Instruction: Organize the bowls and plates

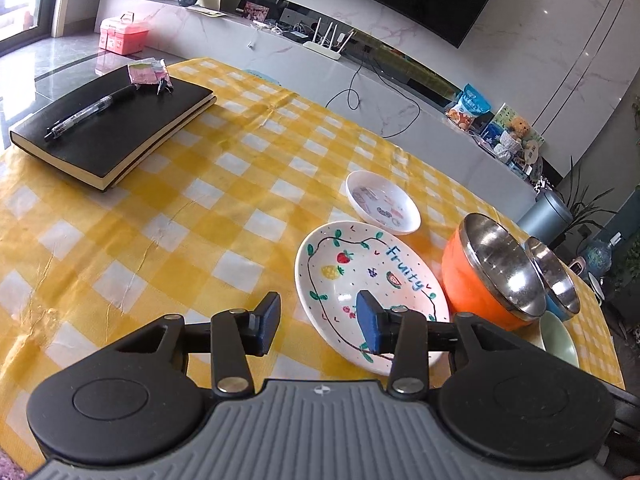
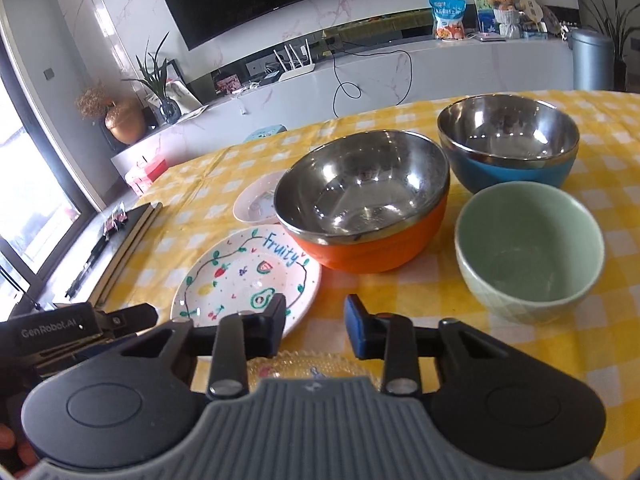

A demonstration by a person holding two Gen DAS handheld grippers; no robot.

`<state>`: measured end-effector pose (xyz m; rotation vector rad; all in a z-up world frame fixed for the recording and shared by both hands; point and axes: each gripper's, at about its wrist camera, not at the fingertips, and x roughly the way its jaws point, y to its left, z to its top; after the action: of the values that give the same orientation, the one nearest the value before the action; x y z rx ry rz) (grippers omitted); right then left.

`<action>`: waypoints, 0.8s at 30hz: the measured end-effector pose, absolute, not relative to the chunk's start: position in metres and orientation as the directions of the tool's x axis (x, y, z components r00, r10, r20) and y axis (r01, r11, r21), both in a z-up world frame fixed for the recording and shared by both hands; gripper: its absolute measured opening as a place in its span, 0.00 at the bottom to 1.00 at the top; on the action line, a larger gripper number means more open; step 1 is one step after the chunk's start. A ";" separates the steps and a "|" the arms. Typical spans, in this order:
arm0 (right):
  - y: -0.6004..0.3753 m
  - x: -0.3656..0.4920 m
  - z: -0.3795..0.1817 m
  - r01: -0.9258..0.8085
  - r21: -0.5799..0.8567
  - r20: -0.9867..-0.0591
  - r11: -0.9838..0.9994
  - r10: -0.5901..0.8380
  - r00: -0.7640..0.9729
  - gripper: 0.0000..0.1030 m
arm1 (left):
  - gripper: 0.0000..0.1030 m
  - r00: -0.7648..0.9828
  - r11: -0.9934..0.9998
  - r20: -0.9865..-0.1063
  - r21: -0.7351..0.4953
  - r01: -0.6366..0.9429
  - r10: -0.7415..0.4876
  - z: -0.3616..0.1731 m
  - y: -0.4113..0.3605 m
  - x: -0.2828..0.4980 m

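Fruity plate (image 1: 360, 280) beside orange bowl (image 1: 492, 276)

each gripper is matt black plastic with two round side housings, a ribbed grey centre plate carrying a small round emblem, and silver screws on the linkage arms. left gripper (image 1: 318, 322) and right gripper (image 2: 316, 326) have blue finger pads (image 1: 368, 326). white "genrobot.ai" lettering marks the left gripper's side.

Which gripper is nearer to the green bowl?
Right. The right gripper is open just short of the green bowl; the left gripper is open over the Fruity plate, across the orange bowl.
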<state>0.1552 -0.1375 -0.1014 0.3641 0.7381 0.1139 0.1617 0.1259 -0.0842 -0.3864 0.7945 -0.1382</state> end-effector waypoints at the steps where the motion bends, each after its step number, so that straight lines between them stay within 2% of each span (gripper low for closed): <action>1: -0.137 0.159 -0.102 0.028 0.370 -0.635 0.929 0.231 0.737 0.26 | 0.46 0.699 0.920 -0.664 -0.391 -0.023 -0.265 -0.086 0.127 0.165; 11: -0.131 0.194 -0.119 0.068 0.416 -0.655 0.907 0.247 0.714 0.19 | 0.43 0.691 0.919 -0.672 -0.394 -0.027 -0.267 -0.102 0.128 0.193; 14: -0.131 0.200 -0.124 0.077 0.421 -0.661 0.904 0.247 0.709 0.17 | 0.35 0.688 0.918 -0.673 -0.396 -0.025 -0.272 -0.107 0.128 0.197; 17: -0.132 0.204 -0.128 0.080 0.425 -0.665 0.901 0.251 0.704 0.16 | 0.33 0.693 0.917 -0.665 -0.399 -0.017 -0.277 -0.110 0.127 0.201; 24: -0.136 0.208 -0.138 0.086 0.466 -0.662 0.881 0.282 0.694 0.12 | 0.18 0.692 0.918 -0.664 -0.397 -0.005 -0.284 -0.113 0.125 0.205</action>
<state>0.2081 -0.1363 -0.1380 0.4943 0.8038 0.1146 0.2048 0.1253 -0.1132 -0.3876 0.7956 -0.1603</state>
